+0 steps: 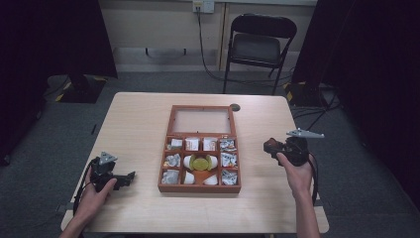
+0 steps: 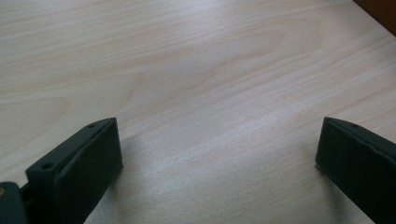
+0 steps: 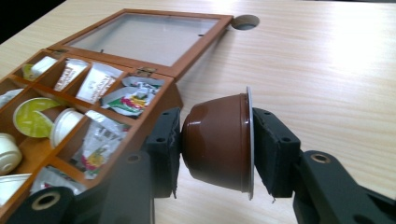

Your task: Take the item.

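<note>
fingers (image 3: 168,149) of right gripper (image 3: 215,149) clamping brown coffee capsule (image 3: 215,142) just right of wooden box (image 1: 199,189), probably carrying it over; next, aiming for a free compartment. left gripper (image 2: 215,158) gaping empty, resting left of box.

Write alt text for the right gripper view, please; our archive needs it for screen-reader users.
The right gripper clamps a brown coffee capsule sideways between its two black fingers, above a pale wooden table. To the left lies an open wooden box whose compartments hold sachets and pale capsules, its glass-paned lid folded back flat.
</note>
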### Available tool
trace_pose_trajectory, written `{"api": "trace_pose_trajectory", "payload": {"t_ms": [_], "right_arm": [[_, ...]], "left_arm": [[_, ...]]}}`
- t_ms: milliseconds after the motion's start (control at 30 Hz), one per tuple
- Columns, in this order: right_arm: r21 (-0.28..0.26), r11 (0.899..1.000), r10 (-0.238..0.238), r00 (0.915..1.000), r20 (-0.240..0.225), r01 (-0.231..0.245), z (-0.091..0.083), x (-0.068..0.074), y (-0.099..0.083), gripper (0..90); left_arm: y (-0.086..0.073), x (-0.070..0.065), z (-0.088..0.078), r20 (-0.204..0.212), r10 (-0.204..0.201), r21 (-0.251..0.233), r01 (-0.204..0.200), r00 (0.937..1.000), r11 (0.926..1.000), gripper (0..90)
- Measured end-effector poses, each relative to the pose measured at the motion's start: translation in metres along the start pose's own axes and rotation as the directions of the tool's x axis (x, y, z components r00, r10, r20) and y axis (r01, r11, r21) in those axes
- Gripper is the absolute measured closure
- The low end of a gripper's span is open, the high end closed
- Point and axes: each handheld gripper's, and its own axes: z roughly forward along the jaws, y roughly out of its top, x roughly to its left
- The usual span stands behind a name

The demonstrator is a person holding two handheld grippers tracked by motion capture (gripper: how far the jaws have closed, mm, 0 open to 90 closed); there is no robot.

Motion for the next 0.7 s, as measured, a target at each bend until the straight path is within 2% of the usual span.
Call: {"api": "trace_pose_trajectory", "payload": {"t_ms": [133, 367, 700], "right_arm": [[0.014, 1.0, 0.019, 0.9997, 0.015, -0.019, 0.004, -0.009, -0.004, 55.2], [0.073, 0.997, 0.037, 0.9984, 0.043, -0.04, 0.021, -0.021, -0.018, 55.2], [0.132, 0.991, 0.014, 0.9985, 0.053, -0.021, 0.043, -0.019, -0.027, 55.1]], "left_arm": [[0.0, 0.0, 0.0, -0.001, -0.004, -0.003, 0.004, 1.0, 1.0, 0.0], [0.0, 0.0, 0.0, 0.0, 0.0, 0.0, 0.0, 1.0, 1.0, 0.0], [0.0, 0.0, 0.0, -0.001, -0.003, -0.003, 0.003, 1.0, 1.0, 0.0]]}}
